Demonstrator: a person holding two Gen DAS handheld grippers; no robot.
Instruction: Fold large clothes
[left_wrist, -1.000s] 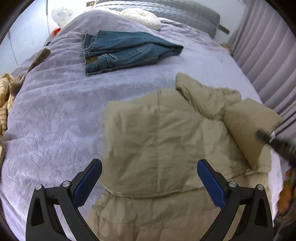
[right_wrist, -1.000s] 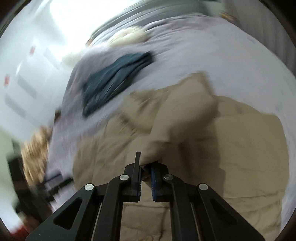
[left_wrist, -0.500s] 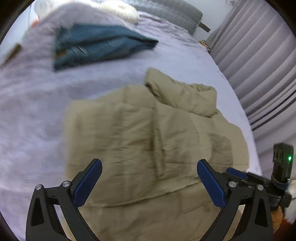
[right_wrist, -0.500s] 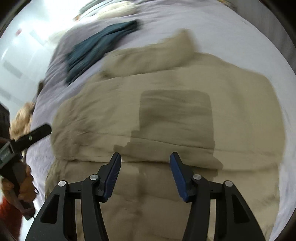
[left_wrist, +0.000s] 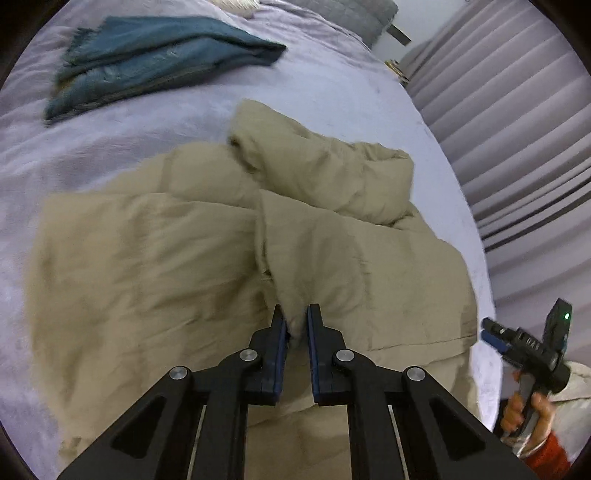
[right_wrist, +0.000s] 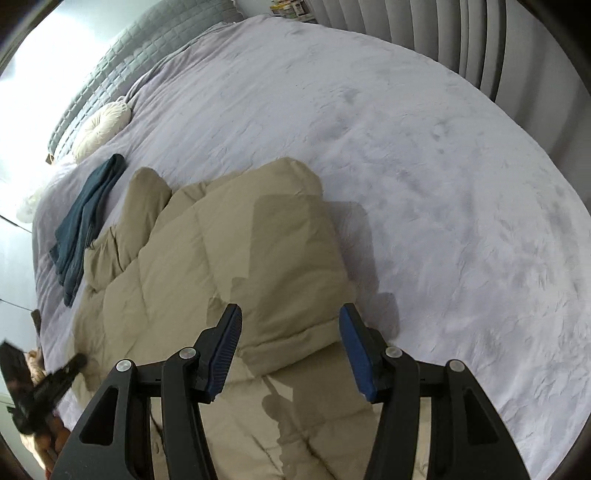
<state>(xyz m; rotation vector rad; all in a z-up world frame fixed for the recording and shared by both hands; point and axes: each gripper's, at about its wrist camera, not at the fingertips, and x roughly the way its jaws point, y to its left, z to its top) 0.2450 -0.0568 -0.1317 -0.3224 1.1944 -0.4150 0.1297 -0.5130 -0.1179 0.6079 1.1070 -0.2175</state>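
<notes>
The beige puffer jacket (left_wrist: 177, 258) lies partly folded on the lavender bed (right_wrist: 424, 166), its near side towards the bed's edge. The left tongs (left_wrist: 295, 325) are pinched narrow on a raised fold of the jacket. The right tongs (right_wrist: 290, 332) stand apart, holding nothing, above the jacket's folded corner. Folded jeans (left_wrist: 155, 55) lie farther up the bed, clear of the jacket.

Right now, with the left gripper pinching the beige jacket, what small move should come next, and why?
Probably lift that pinched fold: the left gripper is shut on the beige puffer jacket, while the right gripper hangs open over its other edge, holding nothing.
</notes>
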